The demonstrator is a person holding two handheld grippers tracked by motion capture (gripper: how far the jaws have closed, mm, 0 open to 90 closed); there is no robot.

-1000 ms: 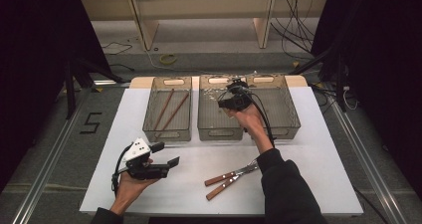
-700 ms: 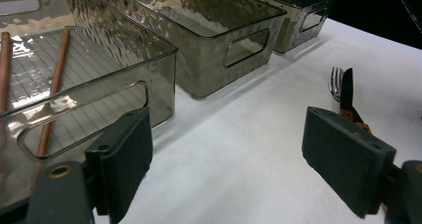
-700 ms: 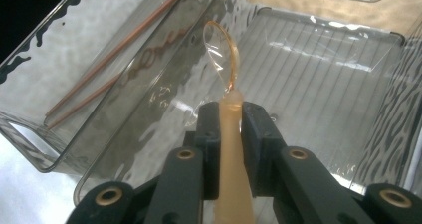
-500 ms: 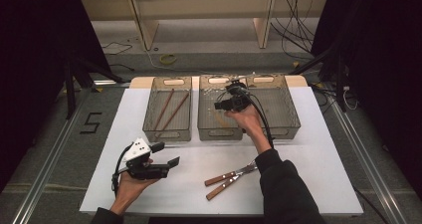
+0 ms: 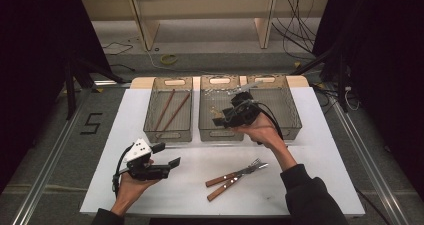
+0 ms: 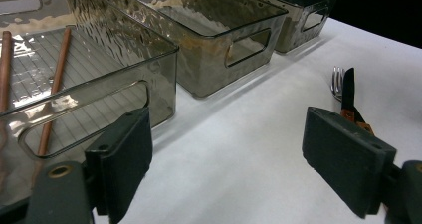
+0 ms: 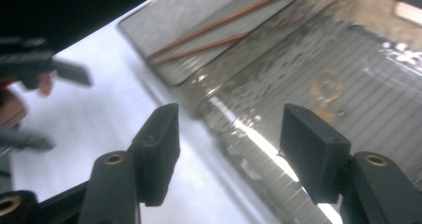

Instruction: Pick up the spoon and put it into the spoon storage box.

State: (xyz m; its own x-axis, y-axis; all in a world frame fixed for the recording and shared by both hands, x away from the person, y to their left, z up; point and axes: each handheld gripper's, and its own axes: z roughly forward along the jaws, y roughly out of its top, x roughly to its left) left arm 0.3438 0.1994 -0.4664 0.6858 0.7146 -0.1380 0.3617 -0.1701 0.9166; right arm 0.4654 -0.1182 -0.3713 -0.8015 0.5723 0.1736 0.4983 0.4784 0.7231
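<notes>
High view: right gripper [image 5: 226, 116] over middle bin [image 5: 220, 130], jaws just opened, empty; two forks [image 5: 235, 177] at six o'clock; left gripper view: left gripper [image 6: 226, 154] open, empty, fork tines [image 6: 337, 80] at two o'clock; right gripper view: chopsticks [image 7: 214, 32] at twelve.
</notes>
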